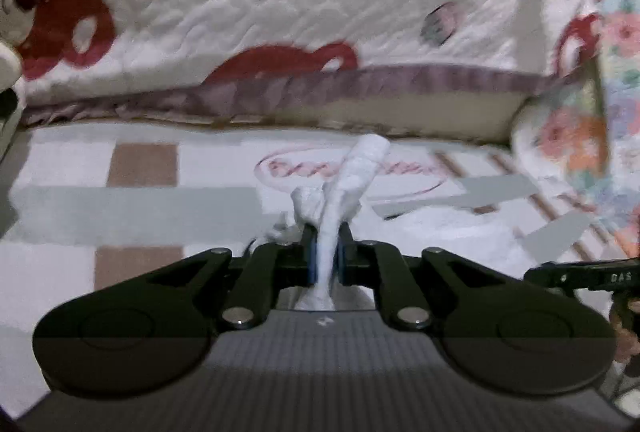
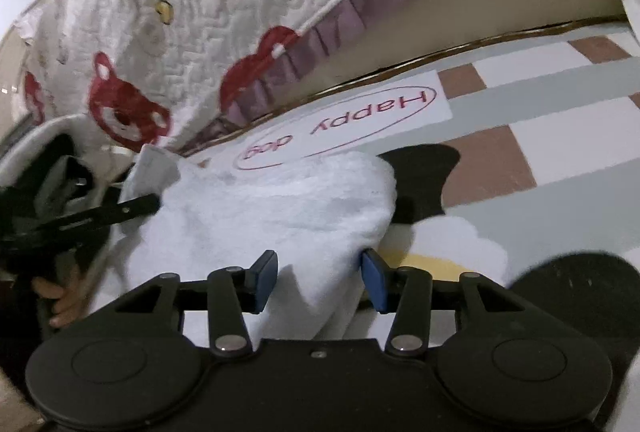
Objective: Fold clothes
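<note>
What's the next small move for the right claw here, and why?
Probably close the right claw on the white cloth. Its blue pads stand apart with a fold of the cloth lying between them, so nothing is pinched on that side yet. The left claw is already shut on a bunched part of the same cloth over the checked mat.

A white quilted bedspread printed with red bears and strawberries [image 2: 192, 44], edged by a mauve pleated ruffle [image 1: 360, 84], hangs over a beige bed base [image 1: 400, 116]. Below lies a checked white, grey and brown play mat [image 2: 520, 136] reading "Happy dog".
</note>
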Action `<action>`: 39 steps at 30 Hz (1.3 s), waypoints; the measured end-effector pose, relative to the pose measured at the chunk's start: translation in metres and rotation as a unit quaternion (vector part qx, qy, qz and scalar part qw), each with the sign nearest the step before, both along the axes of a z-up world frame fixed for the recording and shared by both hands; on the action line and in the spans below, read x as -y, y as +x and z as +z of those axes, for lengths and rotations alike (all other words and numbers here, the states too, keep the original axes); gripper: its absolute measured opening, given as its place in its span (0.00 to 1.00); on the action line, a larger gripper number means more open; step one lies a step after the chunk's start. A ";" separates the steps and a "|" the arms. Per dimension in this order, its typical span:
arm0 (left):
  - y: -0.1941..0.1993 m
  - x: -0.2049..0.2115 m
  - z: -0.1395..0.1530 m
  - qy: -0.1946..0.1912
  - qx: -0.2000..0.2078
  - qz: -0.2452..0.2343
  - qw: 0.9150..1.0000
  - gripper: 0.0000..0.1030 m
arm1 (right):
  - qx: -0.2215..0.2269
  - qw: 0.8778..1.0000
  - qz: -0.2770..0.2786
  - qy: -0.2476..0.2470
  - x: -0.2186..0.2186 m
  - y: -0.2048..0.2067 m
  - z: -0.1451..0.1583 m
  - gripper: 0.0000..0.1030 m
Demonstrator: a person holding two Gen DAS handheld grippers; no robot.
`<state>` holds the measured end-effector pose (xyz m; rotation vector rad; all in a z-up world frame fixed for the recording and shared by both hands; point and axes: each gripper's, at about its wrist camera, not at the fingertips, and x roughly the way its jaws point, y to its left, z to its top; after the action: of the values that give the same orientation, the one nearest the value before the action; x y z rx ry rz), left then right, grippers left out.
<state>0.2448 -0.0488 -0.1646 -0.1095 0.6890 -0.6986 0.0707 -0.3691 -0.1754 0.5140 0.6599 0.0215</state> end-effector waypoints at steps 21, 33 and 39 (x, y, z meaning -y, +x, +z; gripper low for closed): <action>-0.003 -0.018 0.037 -0.047 0.015 -0.040 0.998 0.22 | 0.003 0.976 0.044 -0.212 -0.048 0.023 0.046 0.37; 0.022 -0.024 -0.034 0.010 -0.112 0.048 0.993 0.07 | -0.059 0.982 -0.052 -0.174 0.006 0.047 0.010 0.35; 0.030 -0.039 -0.041 -0.022 -0.164 0.057 0.985 0.07 | -0.039 0.984 -0.162 0.069 0.013 -0.030 0.047 0.54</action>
<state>0.2746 -0.0096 -0.2052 -0.3082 0.9748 -0.5903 0.0405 -0.3817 -0.1284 0.7552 0.6470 -0.2611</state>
